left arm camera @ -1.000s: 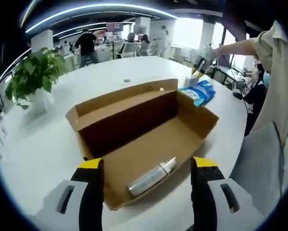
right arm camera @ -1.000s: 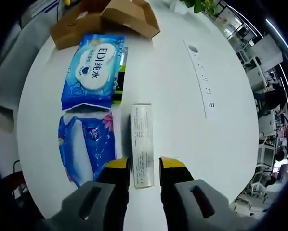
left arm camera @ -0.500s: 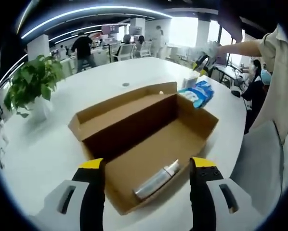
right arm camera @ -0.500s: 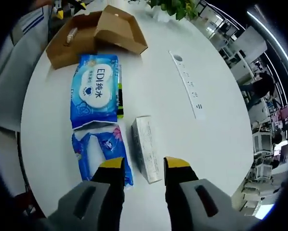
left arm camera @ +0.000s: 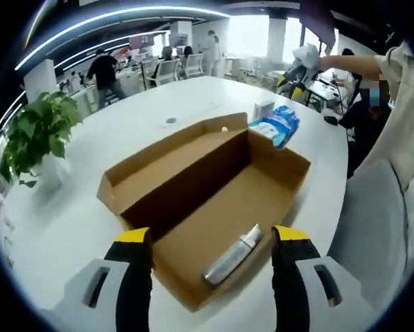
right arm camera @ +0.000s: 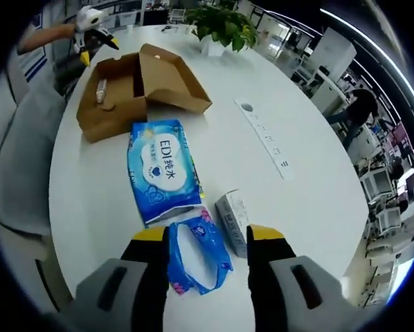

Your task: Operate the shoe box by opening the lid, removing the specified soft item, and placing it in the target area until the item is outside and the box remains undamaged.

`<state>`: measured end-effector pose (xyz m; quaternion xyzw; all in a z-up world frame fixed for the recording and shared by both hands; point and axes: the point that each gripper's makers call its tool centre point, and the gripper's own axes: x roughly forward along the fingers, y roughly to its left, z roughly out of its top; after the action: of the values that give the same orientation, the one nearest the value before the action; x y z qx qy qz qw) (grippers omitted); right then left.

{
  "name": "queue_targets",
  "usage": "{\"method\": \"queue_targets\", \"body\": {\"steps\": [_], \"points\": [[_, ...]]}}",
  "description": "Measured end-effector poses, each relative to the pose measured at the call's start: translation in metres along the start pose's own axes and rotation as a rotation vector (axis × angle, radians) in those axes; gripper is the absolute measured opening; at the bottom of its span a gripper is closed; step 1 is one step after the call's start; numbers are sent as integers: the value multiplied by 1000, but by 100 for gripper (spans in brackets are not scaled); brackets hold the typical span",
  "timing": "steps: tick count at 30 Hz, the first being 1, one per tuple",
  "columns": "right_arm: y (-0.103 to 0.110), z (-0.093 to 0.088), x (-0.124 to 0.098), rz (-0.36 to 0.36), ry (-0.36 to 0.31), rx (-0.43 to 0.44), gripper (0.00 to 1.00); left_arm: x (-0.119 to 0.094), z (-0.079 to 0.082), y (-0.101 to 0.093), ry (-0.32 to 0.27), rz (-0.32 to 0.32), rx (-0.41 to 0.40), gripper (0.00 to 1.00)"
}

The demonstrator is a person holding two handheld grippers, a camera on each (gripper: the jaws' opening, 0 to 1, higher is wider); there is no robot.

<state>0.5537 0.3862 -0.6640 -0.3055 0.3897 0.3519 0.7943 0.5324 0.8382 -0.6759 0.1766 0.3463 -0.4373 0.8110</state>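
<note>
Blue wipes pack beside shoe box

Legible text: "EDI" followed by Chinese characters, apparently "纯水", in blue on the white oval panel of the blue wipes pack, which lies on the white table between the shoe box and the right gripper. The small white carton just beside the pack carries fine print, too small to read. The table's inset strip shows marks, unreadable.
</note>
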Motion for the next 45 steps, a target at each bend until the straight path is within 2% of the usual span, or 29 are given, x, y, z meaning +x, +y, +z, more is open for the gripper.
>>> {"method": "queue_targets", "body": {"steps": [5,18,27,30,38,45], "points": [[24,5,-8,-14,-37,55,48,1,0,0,19,-30,23,67],[65,18,-29,-106,-150,210,58,12,2,-1,111,-137,120,58],[91,31,-43,-164,-242,298,64,25,-6,-7,217,-218,216,55],[101,31,-45,-167,-250,320,67,29,-14,-9,278,-260,274,53],[132,34,-55,-165,-312,411,73,39,-22,-10,358,-323,357,51],[154,34,-65,-184,-309,424,78,47,-32,-10,433,-365,426,50]]}}
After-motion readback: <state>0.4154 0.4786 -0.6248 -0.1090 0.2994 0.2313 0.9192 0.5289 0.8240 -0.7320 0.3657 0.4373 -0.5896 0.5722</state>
